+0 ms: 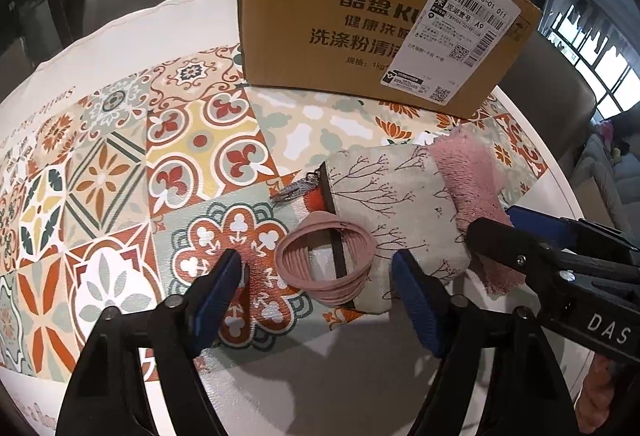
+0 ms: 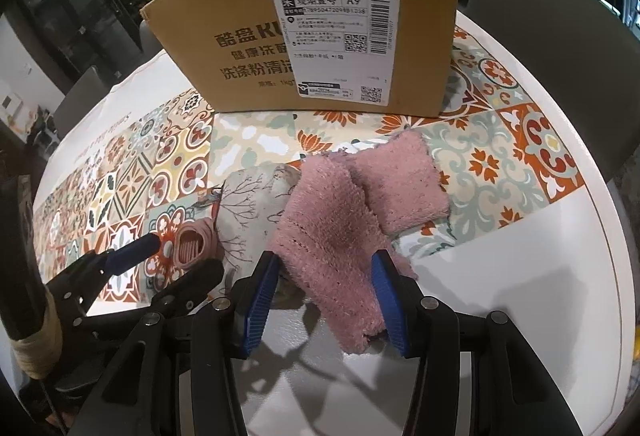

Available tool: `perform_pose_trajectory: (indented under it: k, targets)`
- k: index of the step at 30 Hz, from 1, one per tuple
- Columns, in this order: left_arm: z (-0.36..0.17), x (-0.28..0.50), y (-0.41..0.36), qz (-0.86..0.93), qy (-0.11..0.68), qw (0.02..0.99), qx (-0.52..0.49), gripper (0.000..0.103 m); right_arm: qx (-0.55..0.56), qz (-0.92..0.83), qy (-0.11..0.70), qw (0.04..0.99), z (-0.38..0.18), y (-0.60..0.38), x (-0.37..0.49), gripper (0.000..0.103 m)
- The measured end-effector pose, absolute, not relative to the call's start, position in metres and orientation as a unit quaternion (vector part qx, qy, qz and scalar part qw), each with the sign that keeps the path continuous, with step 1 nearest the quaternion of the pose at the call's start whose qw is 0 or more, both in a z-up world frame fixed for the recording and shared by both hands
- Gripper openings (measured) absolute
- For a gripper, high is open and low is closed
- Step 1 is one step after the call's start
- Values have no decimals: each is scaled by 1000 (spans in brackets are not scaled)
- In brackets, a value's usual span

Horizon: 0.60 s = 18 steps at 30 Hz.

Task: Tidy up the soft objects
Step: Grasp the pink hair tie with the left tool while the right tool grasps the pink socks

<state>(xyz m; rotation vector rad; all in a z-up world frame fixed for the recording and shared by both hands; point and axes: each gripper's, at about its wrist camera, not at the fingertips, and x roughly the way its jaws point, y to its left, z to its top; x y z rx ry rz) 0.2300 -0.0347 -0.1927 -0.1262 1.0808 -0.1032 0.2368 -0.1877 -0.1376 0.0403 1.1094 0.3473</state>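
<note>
Straddling the pink cloth [image 2: 336, 236] w/ my right gripper [image 2: 326, 300], fingers wide, nothing pinched yet, my left gripper [image 1: 320, 296] gapes over pink hair ties [image 1: 326, 262] on the pouch [image 1: 396, 204], box [image 1: 360, 8] at 12 o'clock.

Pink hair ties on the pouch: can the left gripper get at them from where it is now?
Probably yes. The left gripper is open, and the pink hair ties lie right ahead between its fingers, on the pouch, uncovered. The right gripper works the pink towel off to the side.
</note>
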Motion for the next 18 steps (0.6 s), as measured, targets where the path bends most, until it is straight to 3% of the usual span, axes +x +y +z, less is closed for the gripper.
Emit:
perform_pose_trajectory:
  k: [2,6,10,14,18]
  targets:
    - [-195,231,-35,-51,518,852,-62,63,16,168,523,836,-137,-186,237,48]
    - [-197,232,-35,-61,519,850,-69,51,12,177,522,834,-137,-183,236,31]
    - [-197,232,-37,-71,516,851,-67,31,13,180,521,834,-138,-183,234,18]
    - [-194,231,-39,-77,513,852,-66,18,10,182,516,837,-135,-183,233,12]
    - [-187,227,-41,-74,497,863,-56,15,9,185,510,840,-130,-184,230,11]
